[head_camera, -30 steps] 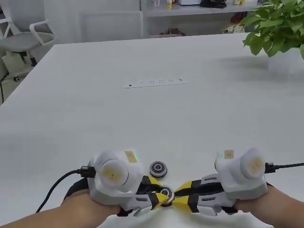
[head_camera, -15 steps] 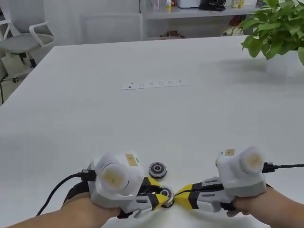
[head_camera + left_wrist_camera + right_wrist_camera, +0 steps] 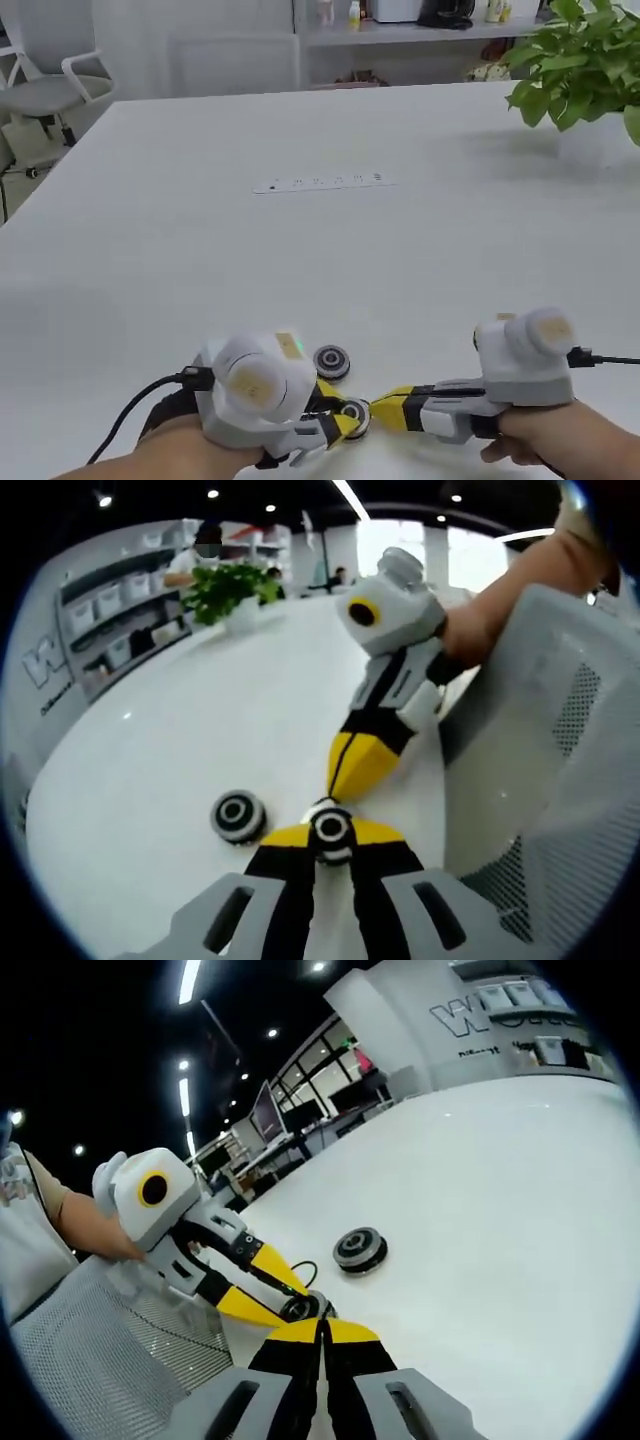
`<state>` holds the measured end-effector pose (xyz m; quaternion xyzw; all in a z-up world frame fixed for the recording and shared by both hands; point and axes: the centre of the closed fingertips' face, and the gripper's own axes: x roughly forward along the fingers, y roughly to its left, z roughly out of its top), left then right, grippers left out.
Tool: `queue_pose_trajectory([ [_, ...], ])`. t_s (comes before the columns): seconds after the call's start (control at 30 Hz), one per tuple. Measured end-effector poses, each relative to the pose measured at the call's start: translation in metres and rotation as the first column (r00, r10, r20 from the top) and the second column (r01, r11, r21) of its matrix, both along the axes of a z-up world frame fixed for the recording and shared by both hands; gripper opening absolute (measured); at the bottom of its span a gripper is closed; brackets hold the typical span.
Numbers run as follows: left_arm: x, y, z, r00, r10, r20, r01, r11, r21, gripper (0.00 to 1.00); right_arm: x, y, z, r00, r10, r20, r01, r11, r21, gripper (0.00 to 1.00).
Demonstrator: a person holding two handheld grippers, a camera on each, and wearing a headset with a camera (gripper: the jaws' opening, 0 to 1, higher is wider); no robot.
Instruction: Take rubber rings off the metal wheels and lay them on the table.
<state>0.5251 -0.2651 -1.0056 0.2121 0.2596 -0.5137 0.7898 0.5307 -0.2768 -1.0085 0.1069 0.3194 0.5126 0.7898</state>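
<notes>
- Looking down in the head view, the left hand-held gripper [image 3: 340, 422] is pinching a metal wheel [image 3: 353, 411] low over the white worktop [image 3: 300, 260]. The right hand-held gripper [image 3: 385, 407], jaws pressed together, is pointing at it from 3 o'clock, just beside it. A second wheel [image 3: 332, 362] is lying near, at 11 o'clock.
- In the left gripper view, its jaws are clamping the wheel at 6 o'clock. The second wheel is lying at 9 o'clock of it, wearing a black rubber ring [image 3: 218, 820].
- In the right gripper view, its jaws are meeting with nothing visible between them. The pinched wheel is sitting at 11 o'clock of their tips.
</notes>
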Motion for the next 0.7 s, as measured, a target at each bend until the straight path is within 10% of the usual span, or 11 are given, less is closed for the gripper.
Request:
queue_pose_trajectory([
  [0.7,0.0015,-0.0008,-0.0008,1.0,0.009,0.006,-0.009,1.0,0.01,0.12,-0.0055,0.008,0.0055,0.999,0.032,-0.009,-0.032,0.999,0.026,0.0],
])
